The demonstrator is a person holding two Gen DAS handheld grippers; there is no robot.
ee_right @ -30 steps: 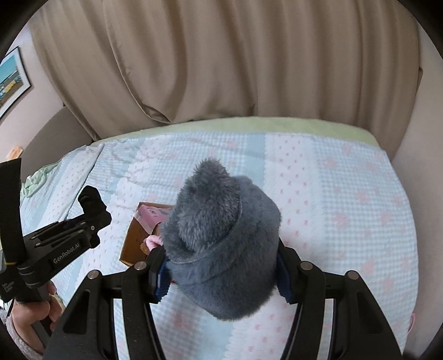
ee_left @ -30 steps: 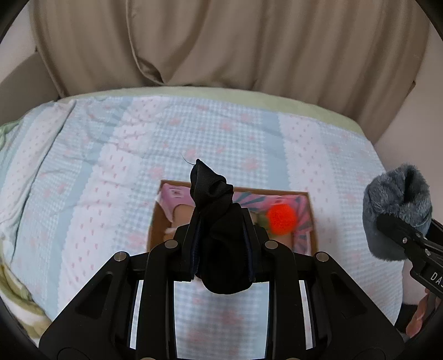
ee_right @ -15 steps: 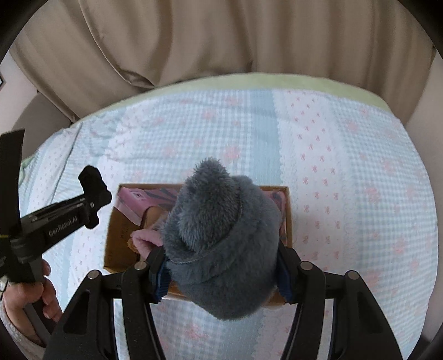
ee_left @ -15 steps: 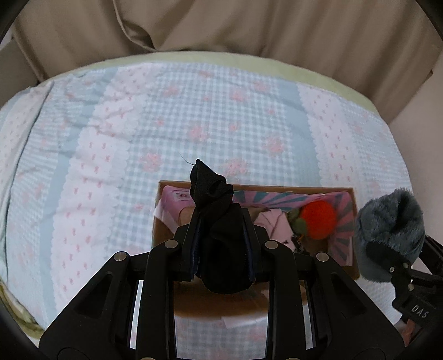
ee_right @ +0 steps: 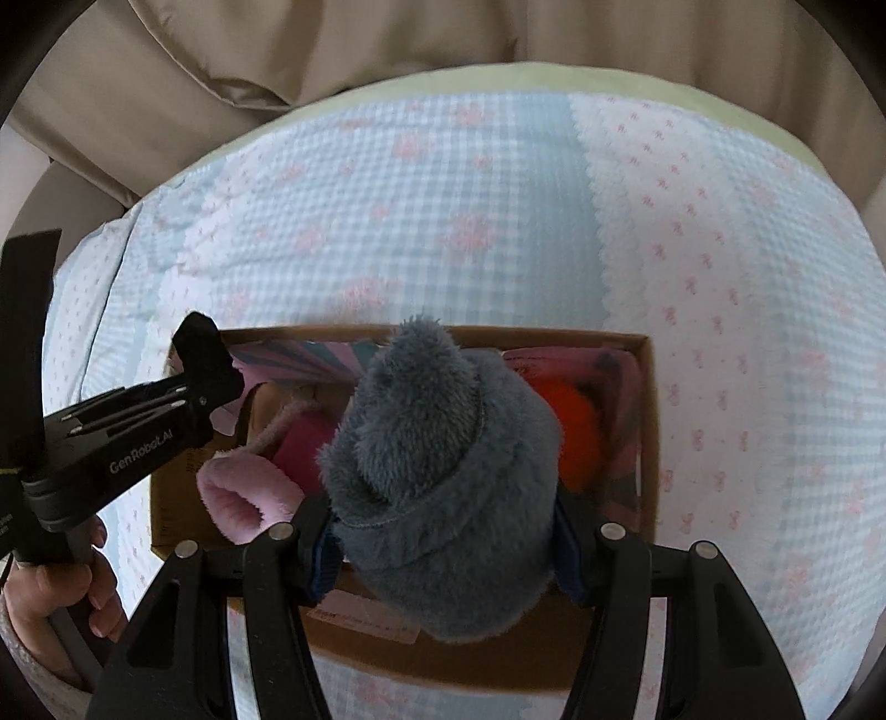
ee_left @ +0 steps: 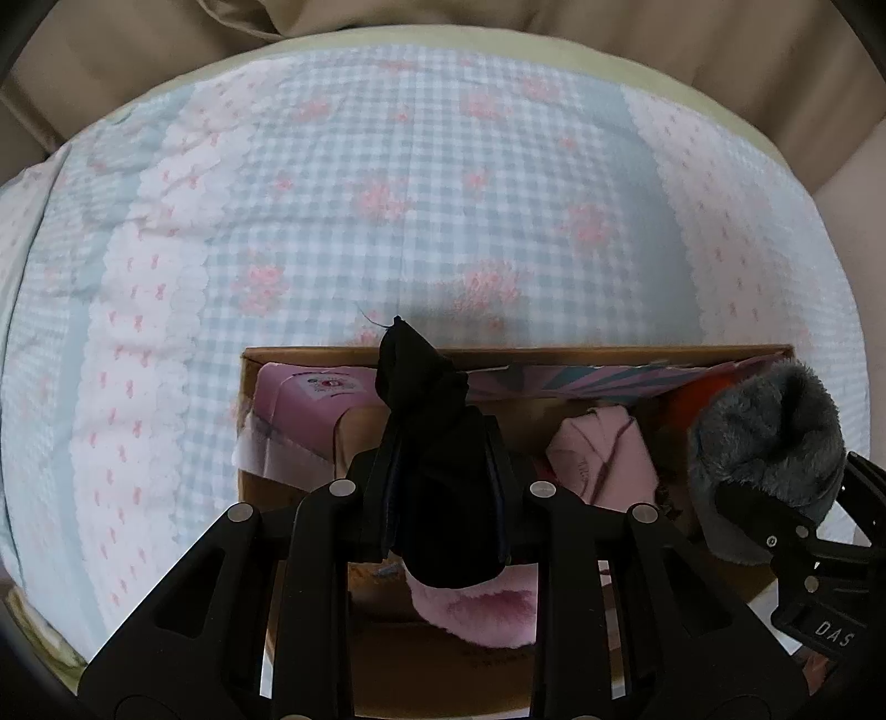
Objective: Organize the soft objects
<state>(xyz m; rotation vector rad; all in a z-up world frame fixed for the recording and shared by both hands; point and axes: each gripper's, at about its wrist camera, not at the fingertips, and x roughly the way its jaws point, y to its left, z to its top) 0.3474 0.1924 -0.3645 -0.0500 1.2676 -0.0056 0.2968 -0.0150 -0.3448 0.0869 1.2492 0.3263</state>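
My left gripper [ee_left: 437,487] is shut on a black cloth bundle [ee_left: 432,437] and holds it above the open cardboard box [ee_left: 310,354]. My right gripper [ee_right: 443,515] is shut on a fluffy grey slipper [ee_right: 437,471], also above the box [ee_right: 648,443]. The grey slipper shows at the right of the left wrist view [ee_left: 764,443]. Inside the box lie a fluffy pink slipper [ee_right: 238,504], a pink cloth [ee_left: 603,465], a pink package [ee_left: 310,410] and an orange-red plush [ee_right: 570,421].
The box sits on a bed with a blue-checked, pink-flowered cover [ee_left: 443,194]. Beige curtains [ee_right: 387,50] hang behind the bed. The left gripper and the hand holding it show at the left of the right wrist view [ee_right: 138,437].
Both grippers have moved forward and down over the box, which now looks much larger and closer. Both keep their grip on the black cloth and the grey slipper.
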